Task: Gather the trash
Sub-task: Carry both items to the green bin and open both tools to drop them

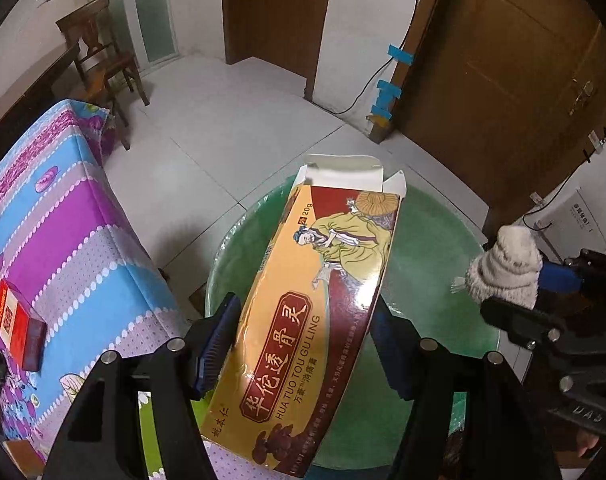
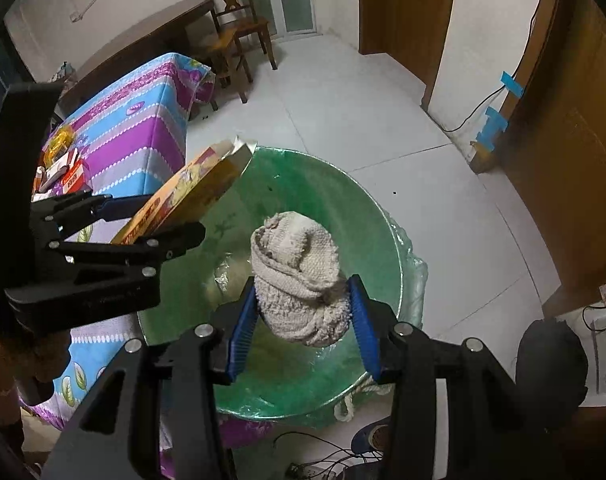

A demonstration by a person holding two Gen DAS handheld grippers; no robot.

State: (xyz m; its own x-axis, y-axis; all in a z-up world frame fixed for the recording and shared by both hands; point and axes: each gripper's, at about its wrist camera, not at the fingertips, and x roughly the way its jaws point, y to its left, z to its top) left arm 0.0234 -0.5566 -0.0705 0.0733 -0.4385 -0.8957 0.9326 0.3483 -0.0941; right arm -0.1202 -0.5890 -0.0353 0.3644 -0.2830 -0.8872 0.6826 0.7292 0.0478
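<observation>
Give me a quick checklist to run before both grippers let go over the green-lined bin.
1. Left gripper grips the medicine carton: ok, pads on both long sides.
2. Right gripper grips the wadded cloth: ok, pinched between the blue pads.
3. Carton over the bin opening: ok, though its open flap end reaches the far rim.
4. Cloth over the opening: ok, green liner shows all round it.
5. Grippers apart from each other: ok, a gap shows in both views.
6. Room left in the bin: cannot tell, bottom mostly hidden.
</observation>
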